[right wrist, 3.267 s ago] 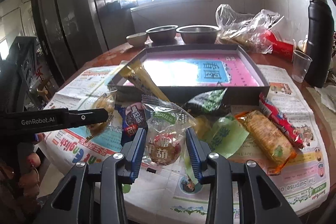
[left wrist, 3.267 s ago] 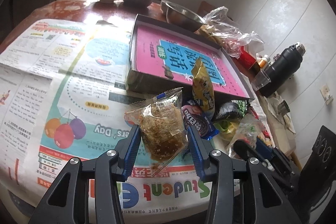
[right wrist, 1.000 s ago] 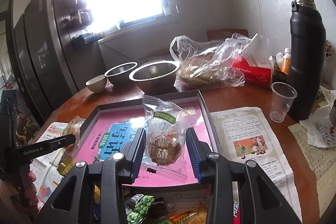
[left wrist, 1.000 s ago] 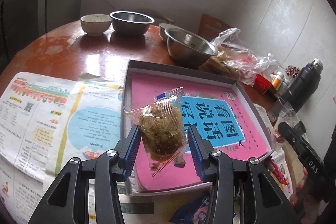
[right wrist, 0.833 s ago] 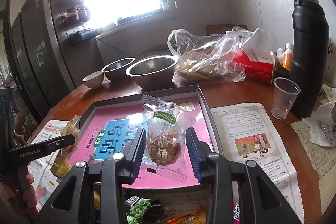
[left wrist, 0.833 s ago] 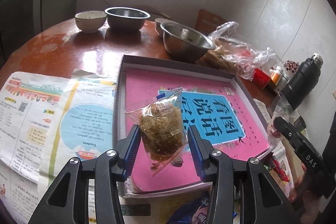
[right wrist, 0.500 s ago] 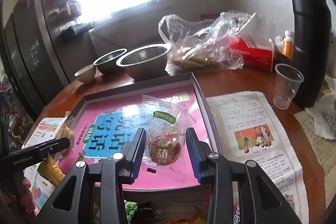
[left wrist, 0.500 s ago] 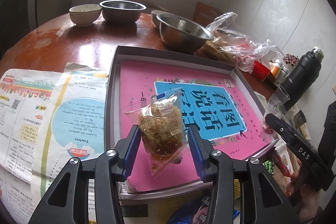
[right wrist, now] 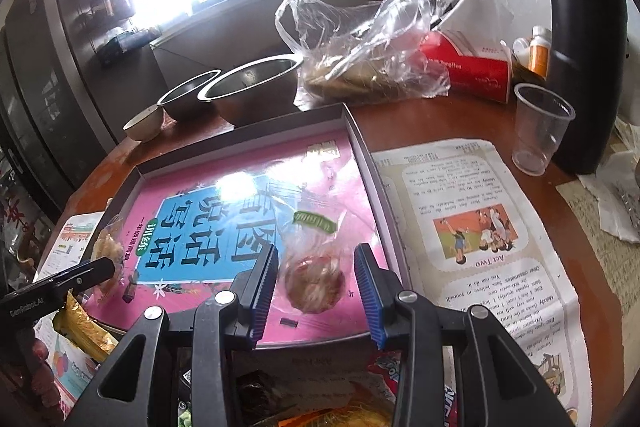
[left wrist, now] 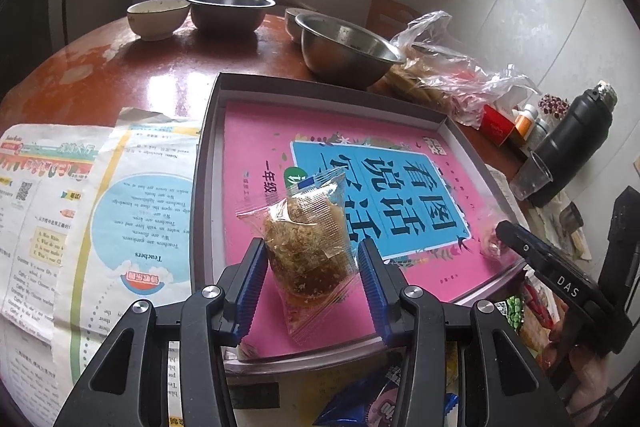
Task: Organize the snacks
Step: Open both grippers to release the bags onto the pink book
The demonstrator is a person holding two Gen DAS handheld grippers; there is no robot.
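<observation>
Legible text: "DAS" on the right tool (left wrist: 560, 283), at 4 o'clock in the left wrist view; "GenRobot.AI" on the left tool (right wrist: 52, 297), at 8 o'clock in the right wrist view; "Teachers" on the newspaper (left wrist: 148, 259); "Act Two" on the newspaper page (right wrist: 476, 259); large Chinese characters on the pink box liner (left wrist: 360, 195).
</observation>
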